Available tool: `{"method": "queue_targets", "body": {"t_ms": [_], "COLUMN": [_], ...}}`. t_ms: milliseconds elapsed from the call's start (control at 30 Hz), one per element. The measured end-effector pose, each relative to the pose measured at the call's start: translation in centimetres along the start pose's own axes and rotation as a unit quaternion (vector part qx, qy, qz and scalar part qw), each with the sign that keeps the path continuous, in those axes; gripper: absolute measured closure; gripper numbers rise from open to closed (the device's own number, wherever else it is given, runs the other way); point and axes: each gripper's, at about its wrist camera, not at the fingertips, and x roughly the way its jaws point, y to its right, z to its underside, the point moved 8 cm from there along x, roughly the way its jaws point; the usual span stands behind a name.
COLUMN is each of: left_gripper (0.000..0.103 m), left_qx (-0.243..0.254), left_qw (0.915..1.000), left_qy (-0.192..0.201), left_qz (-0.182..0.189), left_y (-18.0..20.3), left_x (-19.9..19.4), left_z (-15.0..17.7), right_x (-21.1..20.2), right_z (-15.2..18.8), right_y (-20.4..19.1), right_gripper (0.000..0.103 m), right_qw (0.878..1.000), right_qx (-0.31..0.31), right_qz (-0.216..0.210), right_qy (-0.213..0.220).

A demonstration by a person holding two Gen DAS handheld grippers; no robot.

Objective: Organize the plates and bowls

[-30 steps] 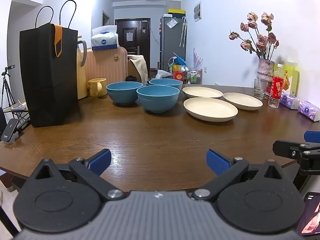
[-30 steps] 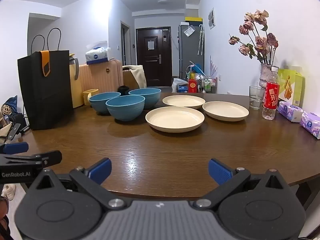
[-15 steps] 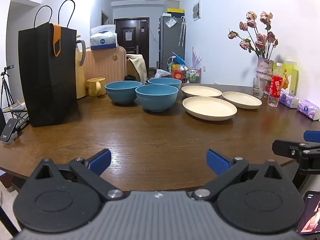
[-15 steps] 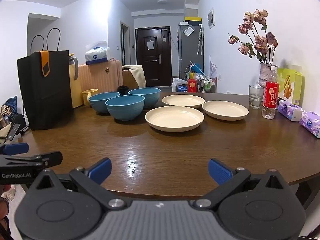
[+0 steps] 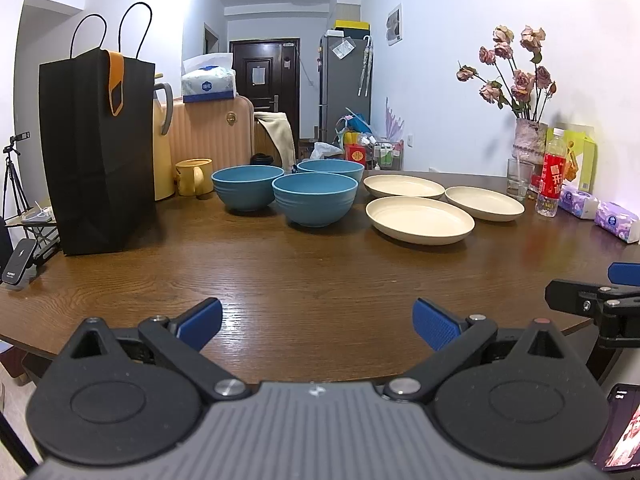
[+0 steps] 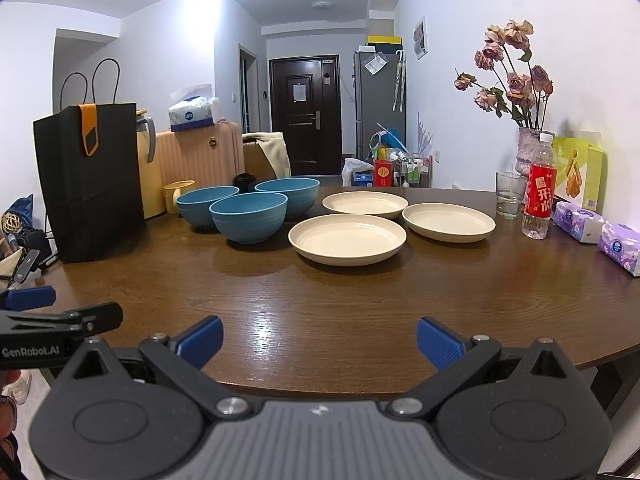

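Three blue bowls stand apart on the brown table point(image 5: 304, 280): a near bowl point(image 5: 314, 199) point(image 6: 248, 217), a left bowl point(image 5: 247, 187) point(image 6: 204, 205) and a far bowl point(image 5: 331, 169) point(image 6: 289, 194). To their right lie three cream plates: a near plate point(image 5: 420, 219) point(image 6: 347, 238), a far plate point(image 5: 404, 185) point(image 6: 365, 203) and a right plate point(image 5: 484, 202) point(image 6: 448, 221). My left gripper point(image 5: 318, 322) is open at the table's near edge, empty. My right gripper point(image 6: 319, 340) is open too, beside it, well short of the dishes.
A tall black paper bag point(image 5: 98, 152) stands at the table's left, with a yellow jug point(image 5: 162, 144) and yellow mug point(image 5: 194, 176) behind. A vase of dried roses point(image 6: 528, 148), a glass point(image 6: 509, 194), a red-labelled bottle point(image 6: 538, 200) and tissue packs point(image 6: 600, 236) line the right side.
Both grippers have crept slightly forward and the views shifted a little; both stay open and empty. The dishes have not moved.
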Motion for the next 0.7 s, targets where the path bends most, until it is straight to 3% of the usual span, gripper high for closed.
{"method": "queue_targets", "body": {"t_ms": [700], "left_gripper": [0.000], "left_qx": [-0.001], "left_qw": [1.0000], "left_qy": [0.000], "left_qz": [0.000], "left_y": [0.05], "left_x": [-0.11], "left_z": [-0.03], "right_x": [0.01], "right_z": [0.12], "right_y": [-0.26], "right_gripper": [0.000], "right_qw": [1.000], "right_qx": [0.001], "right_qz": [0.000], "right_qy": [0.000]}}
